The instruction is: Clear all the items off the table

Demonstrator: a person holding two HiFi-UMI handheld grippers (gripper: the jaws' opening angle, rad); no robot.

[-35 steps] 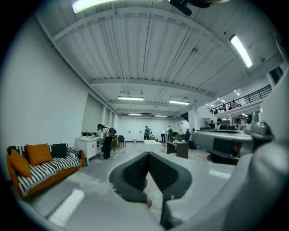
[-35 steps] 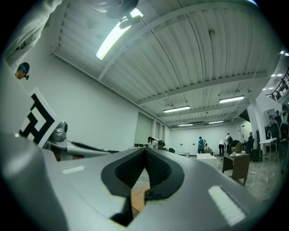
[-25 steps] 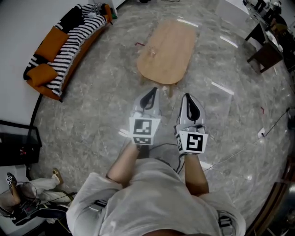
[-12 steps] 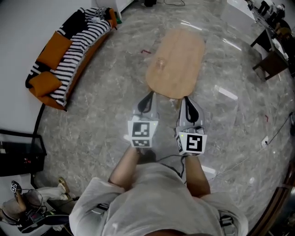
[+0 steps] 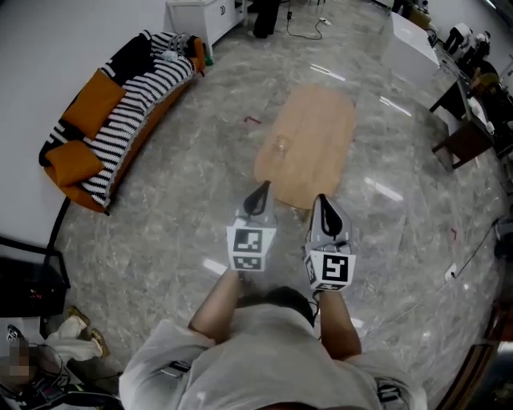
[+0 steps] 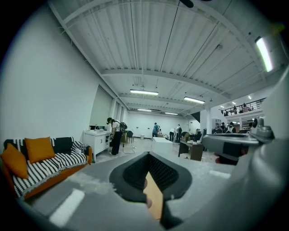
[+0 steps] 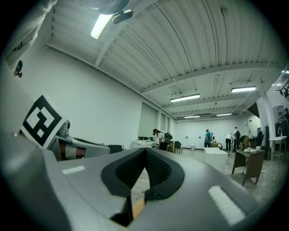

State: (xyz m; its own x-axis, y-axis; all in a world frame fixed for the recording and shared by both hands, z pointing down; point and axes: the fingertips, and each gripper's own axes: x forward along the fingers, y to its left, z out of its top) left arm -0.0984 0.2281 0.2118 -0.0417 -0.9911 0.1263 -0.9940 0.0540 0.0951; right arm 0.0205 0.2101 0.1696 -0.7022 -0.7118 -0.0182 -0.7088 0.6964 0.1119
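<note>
An oval wooden table [image 5: 314,128] stands on the marble floor straight ahead in the head view. One small clear thing [image 5: 280,146] lies on its left part; I cannot tell what it is. My left gripper [image 5: 258,194] is shut and empty, its tip just left of the table's near end. My right gripper [image 5: 324,210] is also shut and empty, level with that near edge. In the left gripper view the closed left gripper [image 6: 148,155] shows a sliver of tan table [image 6: 154,198] below its tip. The right gripper [image 7: 145,152] points out into the room.
An orange sofa with a striped cover [image 5: 112,104] runs along the left wall. A white cabinet [image 5: 204,16] stands at the back, a white block [image 5: 409,40] and dark furniture [image 5: 461,136] at the right. Cables trail on the floor at right [image 5: 473,240]. People stand far off [image 6: 113,135].
The person has stepped toward the table: its near end now reaches the gripper tips. The head view shows more of the room's far side. Both grippers stayed shut.
</note>
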